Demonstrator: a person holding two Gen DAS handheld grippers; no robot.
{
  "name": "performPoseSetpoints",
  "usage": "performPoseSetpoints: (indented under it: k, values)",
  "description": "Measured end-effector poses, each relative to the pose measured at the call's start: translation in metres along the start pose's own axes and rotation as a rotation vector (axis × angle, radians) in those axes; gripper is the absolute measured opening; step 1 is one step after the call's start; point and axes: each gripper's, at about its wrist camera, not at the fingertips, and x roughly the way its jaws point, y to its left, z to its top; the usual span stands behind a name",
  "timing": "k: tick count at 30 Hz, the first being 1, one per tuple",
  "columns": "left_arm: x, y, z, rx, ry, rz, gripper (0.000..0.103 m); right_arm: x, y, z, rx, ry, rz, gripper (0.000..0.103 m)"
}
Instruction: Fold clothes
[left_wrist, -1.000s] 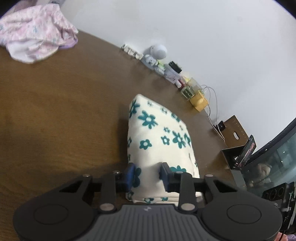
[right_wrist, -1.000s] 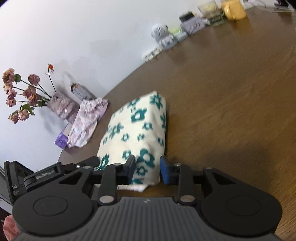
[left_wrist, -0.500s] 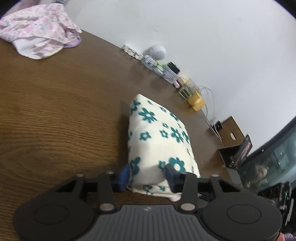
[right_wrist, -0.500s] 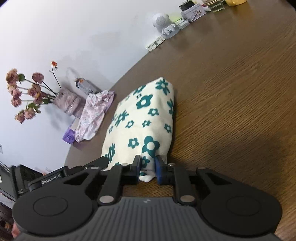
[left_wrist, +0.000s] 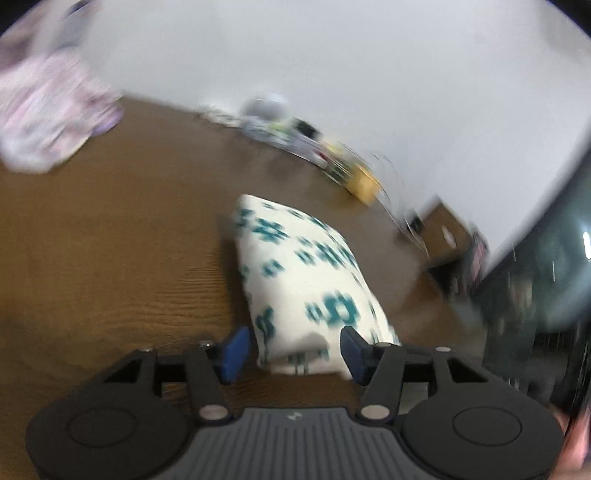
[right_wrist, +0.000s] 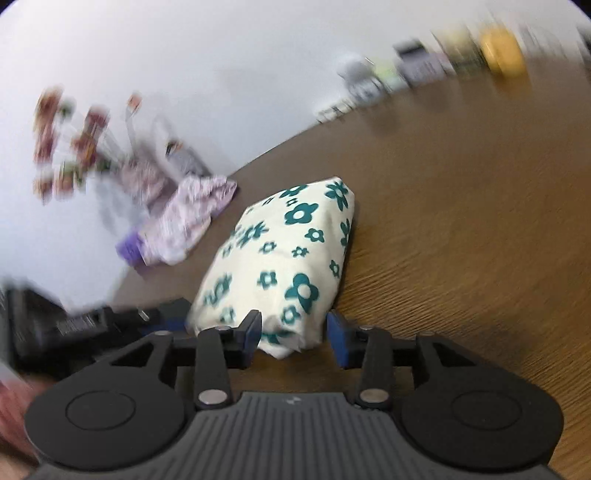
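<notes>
On table (left_wrist: 110, 258), folded floral garment (left_wrist: 303, 280)

Your folded garment (right_wrist: 291, 258) is soft matt cream cloth printed with teal flowers, lying on a brown table (right_wrist: 461, 221) with visible wood grain and a dull sheen. Left of the garment, the pink floral clothing (right_wrist: 184, 225) looks thin and crumpled. Your grippers' bodies are matt black plastic, ribbed behind.

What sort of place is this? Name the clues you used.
Probably a room at home. A folded cloth lies on a wooden table against a white wall, with dried flowers and a crumpled pink garment at its far edge.
</notes>
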Motion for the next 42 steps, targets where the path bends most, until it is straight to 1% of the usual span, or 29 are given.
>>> performPoseSetpoints:
  k: [3,4,5,7,9,10,11,12,13,14,17,18,19,20,21,22,23,24,25,26,30,33,35,37,38,39,40,41,42]
  values:
    - [0.002,-0.024,-0.006,0.219,0.041,0.049,0.052,0.006,0.02,-0.007,-0.171,0.036,-0.056,0.039]
    - [0.003,-0.03,-0.007,0.274,0.049,0.068,0.051,0.01,0.026,-0.01,-0.221,0.038,-0.08,0.035]
    - [0.006,-0.033,-0.008,0.303,0.048,0.092,0.051,0.014,0.033,-0.012,-0.272,0.04,-0.104,0.032]
    - [0.013,-0.036,-0.009,0.34,0.04,0.138,0.048,0.019,0.04,-0.013,-0.321,0.021,-0.138,0.029]
    - [0.019,-0.037,-0.008,0.356,0.027,0.17,0.039,0.024,0.045,-0.013,-0.356,-0.006,-0.174,0.028]
    - [0.022,-0.037,-0.007,0.359,0.024,0.17,0.037,0.026,0.048,-0.014,-0.377,-0.017,-0.189,0.025]
    - [0.025,-0.036,-0.006,0.362,0.022,0.171,0.032,0.029,0.049,-0.013,-0.391,-0.018,-0.197,0.022]
    - [0.027,-0.035,-0.006,0.363,0.018,0.172,0.023,0.031,0.05,-0.013,-0.399,-0.02,-0.203,0.019]
    - [0.027,-0.033,-0.006,0.359,0.01,0.176,0.021,0.033,0.05,-0.013,-0.402,-0.023,-0.208,0.013]
    - [0.027,-0.032,-0.006,0.35,0.002,0.176,0.019,0.034,0.05,-0.013,-0.405,-0.027,-0.213,0.011]
    - [0.026,-0.025,-0.006,0.297,-0.017,0.161,0.018,0.038,0.051,-0.016,-0.415,-0.031,-0.224,0.011]
    - [0.025,-0.022,-0.006,0.273,-0.021,0.154,0.02,0.039,0.052,-0.017,-0.42,-0.033,-0.226,0.011]
    - [0.024,-0.02,-0.006,0.252,-0.024,0.15,0.023,0.038,0.053,-0.018,-0.426,-0.032,-0.232,0.014]
    - [0.021,-0.019,-0.007,0.238,-0.025,0.148,0.029,0.037,0.055,-0.018,-0.432,-0.029,-0.239,0.017]
    - [0.02,-0.018,-0.008,0.23,-0.027,0.147,0.03,0.034,0.055,-0.019,-0.431,-0.031,-0.237,0.017]
    - [0.019,-0.018,-0.009,0.228,-0.03,0.147,0.03,0.031,0.054,-0.019,-0.429,-0.031,-0.233,0.017]
    - [0.019,-0.017,-0.01,0.226,-0.032,0.146,0.027,0.03,0.055,-0.02,-0.427,-0.028,-0.229,0.016]
    - [0.019,-0.016,-0.01,0.22,-0.035,0.145,0.014,0.032,0.054,-0.02,-0.423,-0.022,-0.224,0.012]
    - [0.021,-0.014,-0.009,0.208,-0.037,0.141,0.014,0.035,0.055,-0.02,-0.426,-0.016,-0.221,0.009]
    - [0.022,-0.013,-0.008,0.197,-0.04,0.138,0.014,0.039,0.055,-0.02,-0.429,-0.011,-0.219,0.008]
    - [0.019,-0.003,0.0,0.159,-0.058,0.131,0.013,0.046,0.064,-0.02,-0.457,-0.009,-0.222,0.008]
    - [0.017,0.014,0.009,0.113,-0.07,0.152,0.013,0.051,0.071,-0.016,-0.453,0.005,-0.18,0.009]
    - [0.017,0.031,0.018,0.059,-0.09,0.19,0.014,0.055,0.076,-0.012,-0.433,0.021,-0.102,0.014]
    - [0.015,0.052,0.029,-0.027,-0.116,0.232,0.018,0.055,0.079,-0.006,-0.406,0.03,0.003,0.015]
    - [0.012,0.061,0.032,-0.067,-0.129,0.256,0.022,0.054,0.08,-0.003,-0.396,0.034,0.046,0.019]
    - [0.006,0.067,0.034,-0.1,-0.143,0.281,0.023,0.051,0.078,0.0,-0.394,0.027,0.056,0.021]
    - [0.0,0.071,0.035,-0.119,-0.151,0.285,0.024,0.048,0.077,0.003,-0.393,0.019,0.062,0.024]
    - [-0.007,0.069,0.034,-0.115,-0.152,0.259,0.033,0.045,0.071,0.007,-0.394,0.01,0.049,0.03]
    - [-0.014,0.067,0.033,-0.111,-0.153,0.232,0.042,0.043,0.064,0.011,-0.397,-0.002,0.022,0.033]
